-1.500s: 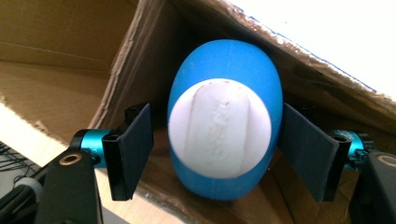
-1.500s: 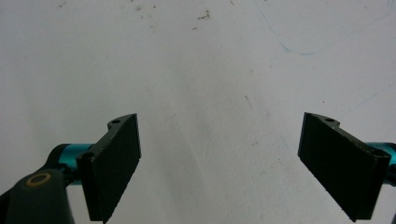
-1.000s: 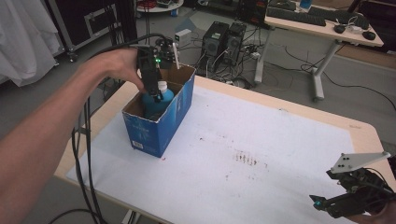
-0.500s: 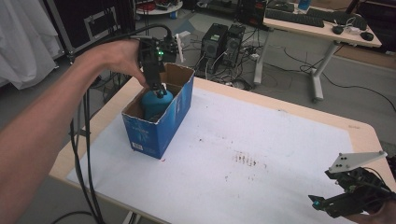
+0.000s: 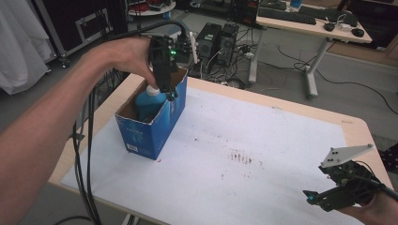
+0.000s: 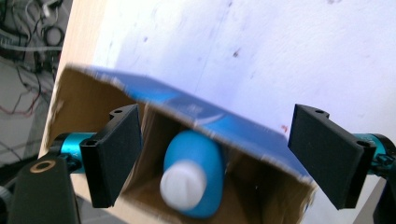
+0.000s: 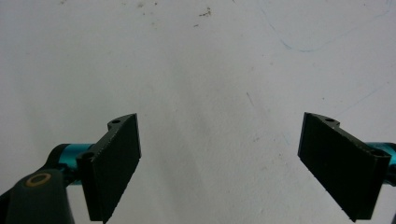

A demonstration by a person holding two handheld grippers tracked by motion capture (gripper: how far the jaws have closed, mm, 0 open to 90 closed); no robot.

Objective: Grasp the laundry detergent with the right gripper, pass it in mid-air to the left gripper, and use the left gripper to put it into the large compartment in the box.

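High view: left claw (image 5: 172, 96) held pointing down over the far end of an open blue carton (image 5: 152, 124), which stands on the table (image 5: 263, 154) nr its left edge. Blue bottle (image 5: 149, 104) w/ white cap (image 5: 151, 90) stands inside carton, cap just beside claw tip; contact can't be told from here. Right claw (image 5: 312, 197) low at the near right corner, well apart from carton, grey plate on top. Table cover white, w/ reddish specks nr centre. Left gripper view: left claw (image 6: 215, 154) spread wide, jaws either side of carton mouth, nothing pinched. Bottle (image 6: 196, 161) sits inside carton (image 6: 210, 119), cap (image 6: 183, 184) facing camera, clear of both jaws; frame slightly blurred. Right gripper view: right claw (image 7: 219, 158) spread wide, nothing between jaws, pointed at bare white table (image 7: 205, 70) surface w/ faint marks and scuffs.
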